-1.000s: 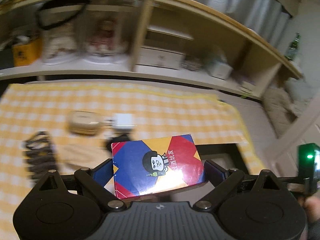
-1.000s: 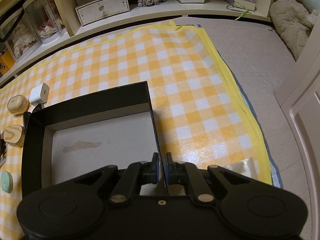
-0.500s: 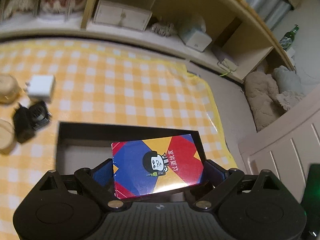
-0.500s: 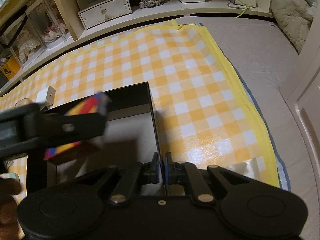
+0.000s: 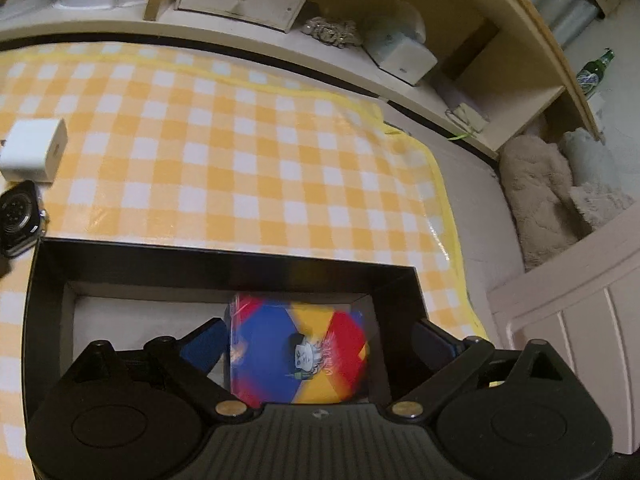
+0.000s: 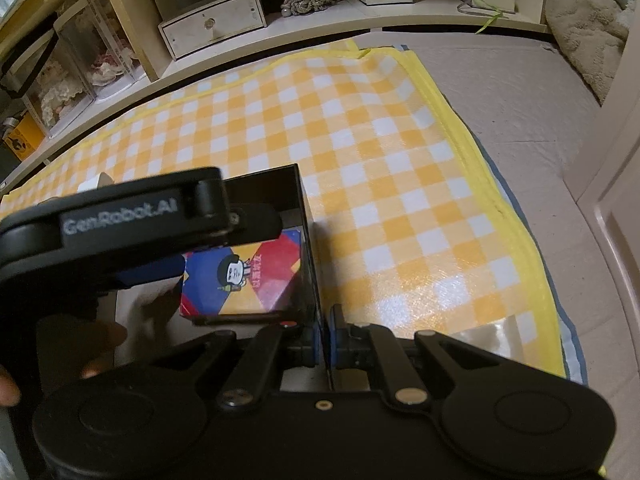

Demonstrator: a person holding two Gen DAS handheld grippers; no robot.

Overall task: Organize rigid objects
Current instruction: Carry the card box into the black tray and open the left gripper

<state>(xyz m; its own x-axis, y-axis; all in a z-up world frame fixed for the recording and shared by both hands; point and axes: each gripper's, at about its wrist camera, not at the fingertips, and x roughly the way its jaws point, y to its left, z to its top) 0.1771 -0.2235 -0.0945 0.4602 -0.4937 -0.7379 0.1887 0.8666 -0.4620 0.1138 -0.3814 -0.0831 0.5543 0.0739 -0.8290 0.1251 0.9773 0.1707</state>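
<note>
The colourful card box [image 5: 298,354] lies inside the black tray [image 5: 224,264], against its right wall. The left gripper [image 5: 316,344] stands spread, pads clear of it. The right gripper [image 6: 326,346] pinches the tray's wall. The box looks light, stiff and glossy, probably best gripped across its short sides.

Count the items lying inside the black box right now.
1: a colourful card box sits at the right end of the black box, near the wall that the right claw pinches. The left claw may hide others.
</note>
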